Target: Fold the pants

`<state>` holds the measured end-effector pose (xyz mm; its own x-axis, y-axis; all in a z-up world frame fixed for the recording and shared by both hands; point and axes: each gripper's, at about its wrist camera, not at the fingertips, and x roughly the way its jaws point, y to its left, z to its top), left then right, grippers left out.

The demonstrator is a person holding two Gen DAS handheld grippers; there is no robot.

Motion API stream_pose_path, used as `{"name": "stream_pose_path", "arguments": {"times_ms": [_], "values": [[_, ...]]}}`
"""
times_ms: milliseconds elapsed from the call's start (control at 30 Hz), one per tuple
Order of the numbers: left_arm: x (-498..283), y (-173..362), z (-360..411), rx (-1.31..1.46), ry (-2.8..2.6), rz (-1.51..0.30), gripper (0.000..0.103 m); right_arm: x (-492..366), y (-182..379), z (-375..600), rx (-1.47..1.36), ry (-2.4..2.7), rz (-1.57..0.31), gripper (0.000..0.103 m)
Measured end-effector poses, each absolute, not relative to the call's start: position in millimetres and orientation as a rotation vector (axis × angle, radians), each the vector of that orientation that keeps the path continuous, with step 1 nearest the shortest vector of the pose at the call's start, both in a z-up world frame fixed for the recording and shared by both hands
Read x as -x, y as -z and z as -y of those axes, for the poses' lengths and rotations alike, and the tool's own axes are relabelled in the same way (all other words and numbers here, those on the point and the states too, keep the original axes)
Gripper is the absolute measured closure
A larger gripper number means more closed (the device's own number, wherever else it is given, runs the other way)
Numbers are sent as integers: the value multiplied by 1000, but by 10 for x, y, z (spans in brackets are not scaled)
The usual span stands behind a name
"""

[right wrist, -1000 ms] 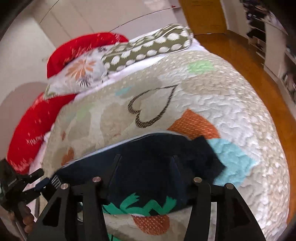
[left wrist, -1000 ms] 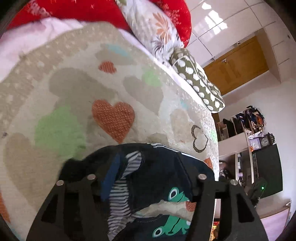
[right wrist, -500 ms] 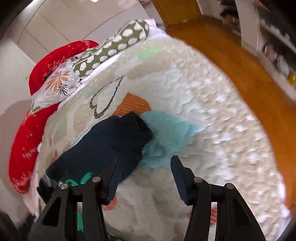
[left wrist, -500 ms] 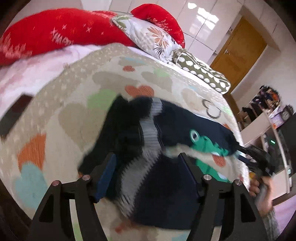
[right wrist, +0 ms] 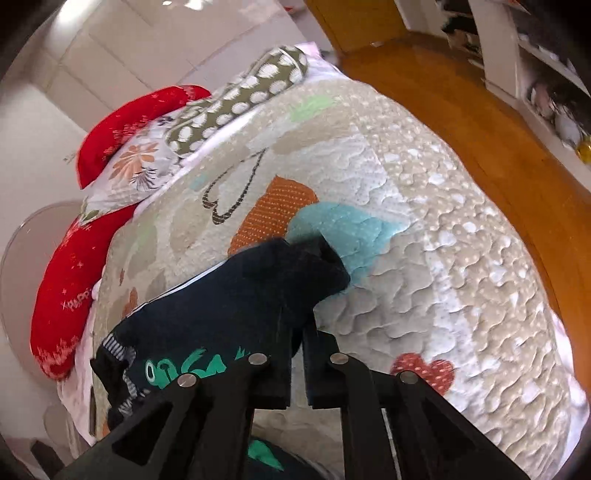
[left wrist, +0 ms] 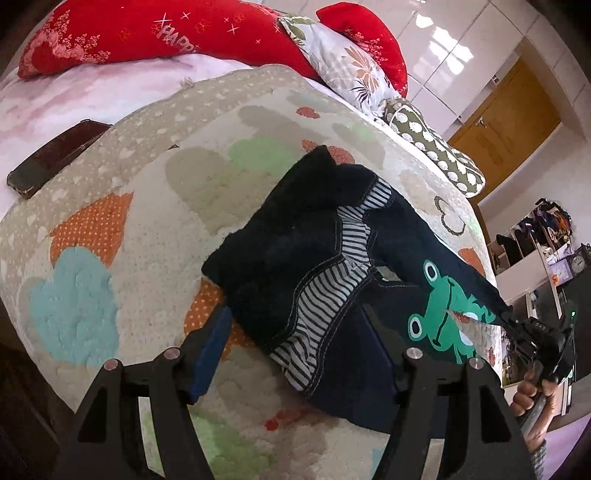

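Small dark navy pants (left wrist: 295,258) with a striped waistband and a green frog print lie on the quilted heart-pattern bedspread (left wrist: 129,221). My left gripper (left wrist: 295,343) is open, its fingers either side of the waistband end, not closed on it. In the right wrist view the pants (right wrist: 240,302) lie folded over. My right gripper (right wrist: 295,354) is shut, pinching the dark cloth edge of the pants. The right gripper and the hand holding it also show in the left wrist view (left wrist: 535,343).
Red pillows (left wrist: 166,33), a floral pillow (left wrist: 343,62) and a green dotted pillow (left wrist: 432,147) line the head of the bed. A dark phone-like object (left wrist: 55,155) lies at the left. The wooden floor (right wrist: 480,110) lies beyond the bed's right edge.
My right gripper went from open to shut on the pants edge. My left gripper pulled back and up; the pants waistband end now lies folded on the bedspread.
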<state>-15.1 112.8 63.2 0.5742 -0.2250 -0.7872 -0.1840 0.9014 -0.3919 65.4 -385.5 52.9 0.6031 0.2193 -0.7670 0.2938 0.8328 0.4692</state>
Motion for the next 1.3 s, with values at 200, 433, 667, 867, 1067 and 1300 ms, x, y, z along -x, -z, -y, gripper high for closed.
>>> {"name": "stream_pose_path", "arguments": {"times_ms": [200, 433, 667, 867, 1067, 1300], "values": [[135, -589, -1191, 425, -34, -975, 35, -176, -701, 3877, -522, 156, -845, 66], [-44, -421, -1089, 231, -212, -1021, 35, 584, -759, 3448, -552, -29, -803, 66], [14, -343, -1416, 298, -265, -1072, 35, 627, -392, 3125, -537, -105, -944, 65], [225, -795, -1310, 329, -188, -949, 35, 646, -164, 3188, -593, -64, -990, 61], [516, -1330, -943, 194, -143, -781, 25, 662, -141, 3108, -619, -116, -954, 24], [741, -1624, -363, -43, -120, -678, 22, 701, -137, 2768, -460, -131, -914, 6]]}}
